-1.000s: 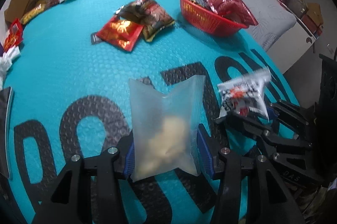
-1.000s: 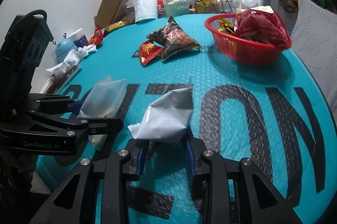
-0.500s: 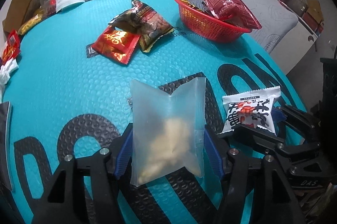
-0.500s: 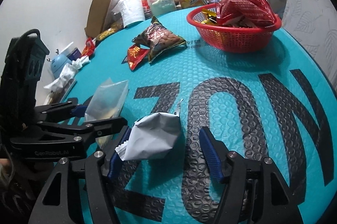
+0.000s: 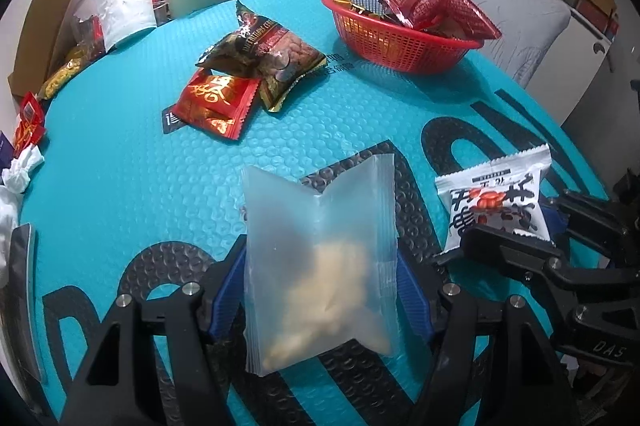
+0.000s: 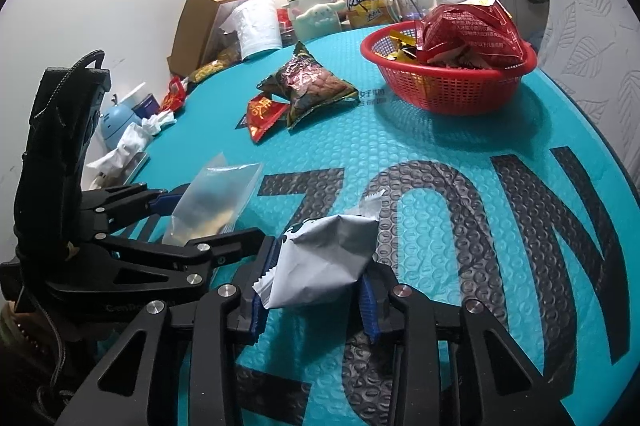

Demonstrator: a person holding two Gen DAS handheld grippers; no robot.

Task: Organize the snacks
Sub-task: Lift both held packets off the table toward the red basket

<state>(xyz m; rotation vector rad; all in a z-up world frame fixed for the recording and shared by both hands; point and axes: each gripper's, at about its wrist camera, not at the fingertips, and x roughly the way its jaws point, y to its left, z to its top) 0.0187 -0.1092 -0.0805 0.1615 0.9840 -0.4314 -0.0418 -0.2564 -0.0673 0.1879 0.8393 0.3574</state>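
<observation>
While several packets already fill the red basket (image 5: pixel 404 44) at the mat's (image 5: pixel 120 166) far edge, four snacks are not yet sorted. Two lie loose mid-mat: a red packet (image 5: pixel 214 101) under a brown nut bag (image 5: pixel 266 60). Nearest, the left gripper's (image 5: pixel 320 282) jaws have just been opening and flank a frosted pouch (image 5: pixel 320 258), pale crumbs in its lower half, without visibly squeezing it. Beside it, the right gripper (image 6: pixel 316 292) has just closed and pinches a crumpled white packet (image 6: pixel 324 262).
</observation>
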